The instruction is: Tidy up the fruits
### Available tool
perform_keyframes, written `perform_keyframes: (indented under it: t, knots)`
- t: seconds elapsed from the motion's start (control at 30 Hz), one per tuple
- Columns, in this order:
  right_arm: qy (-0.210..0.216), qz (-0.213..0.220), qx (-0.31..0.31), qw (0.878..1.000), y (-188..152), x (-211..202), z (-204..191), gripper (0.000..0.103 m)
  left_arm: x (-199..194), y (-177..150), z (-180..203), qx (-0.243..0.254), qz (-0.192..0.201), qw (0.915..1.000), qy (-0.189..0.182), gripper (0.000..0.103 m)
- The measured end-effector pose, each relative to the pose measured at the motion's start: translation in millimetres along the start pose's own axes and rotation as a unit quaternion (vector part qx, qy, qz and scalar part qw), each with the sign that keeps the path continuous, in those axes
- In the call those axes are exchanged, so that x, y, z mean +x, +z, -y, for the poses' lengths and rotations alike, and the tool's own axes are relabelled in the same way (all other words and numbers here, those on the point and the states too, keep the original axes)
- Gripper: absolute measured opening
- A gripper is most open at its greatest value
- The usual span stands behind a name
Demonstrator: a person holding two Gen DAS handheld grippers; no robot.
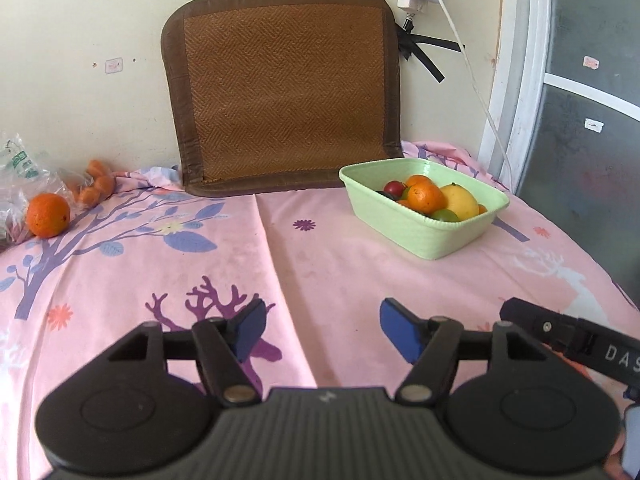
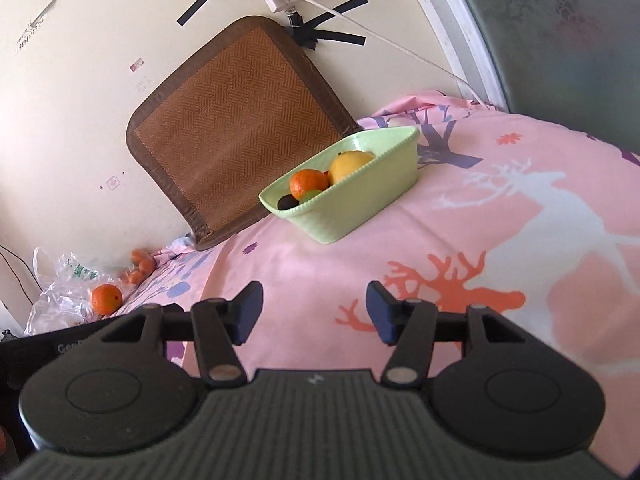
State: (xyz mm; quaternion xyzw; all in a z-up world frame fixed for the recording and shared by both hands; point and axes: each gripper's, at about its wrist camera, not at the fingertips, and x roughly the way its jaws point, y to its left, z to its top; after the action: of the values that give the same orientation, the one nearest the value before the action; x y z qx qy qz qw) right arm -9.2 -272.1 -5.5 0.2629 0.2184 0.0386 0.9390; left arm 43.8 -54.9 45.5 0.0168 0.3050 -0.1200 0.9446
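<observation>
Sorting fruit looks mostly done, as a guess from how things lie.

Green tub [image 1: 420, 240] right of the middle in the left view, sitting on the pink sheet [image 1: 320, 272]. Already packed inside: an orange [image 1: 429, 197] near the front, a second orange behind it, a big yellow fruit [image 1: 460, 200], a green one [image 1: 446, 215] low by the rim, a small red one [image 1: 394, 188] at the back. In the right view, same tub [image 2: 360, 204] in the middle of the frame, with a dark fruit [image 2: 287, 202] at its left end.

Still left out: one loose orange [image 1: 48, 215] at the far left edge, on the sheet just beside a clear bag [image 1: 24, 172]. Well apart from the tub. Behind it, a bunch of small orange things [image 1: 94, 186] close to the wall; too blurry to tell what kind. Same loose orange in the lower left of the right view [image 2: 106, 299].

Left gripper [image 1: 322, 332] low in the middle, blue fingers spread wide, holding nothing. Right gripper [image 2: 314, 314] the same: wide apart, nothing between. Both above bare sheet, not near any fruit.

Probably next: going left for the loose orange, then dropping it in the tub. After that maybe the small orange bunch. Tub nearly full, so careful placing needed or something could roll out.
</observation>
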Motion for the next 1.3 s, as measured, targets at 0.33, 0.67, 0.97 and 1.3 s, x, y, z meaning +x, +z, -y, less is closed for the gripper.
perform_keyframes:
  t: [0.33,0.67,0.97,1.3]
  knots:
    - [0.002,0.006,-0.012,1.000,-7,-16,-11,0.061,-28,-12,1,0.008,0.032,0.9988,0.037,0.103]
    - [-0.004,0.011,-0.008,1.000,-9,-21,-10,0.065,-34,-19,11,0.038,0.039,0.9965,0.063,0.103]
    - [-0.007,0.004,-0.001,1.000,-11,-18,-5,0.065,-28,-22,12,0.038,0.020,0.9969,0.066,0.103]
    - [-0.016,0.013,-0.007,1.000,-13,-18,-2,0.067,-22,-24,14,0.033,0.007,0.9982,0.050,0.103]
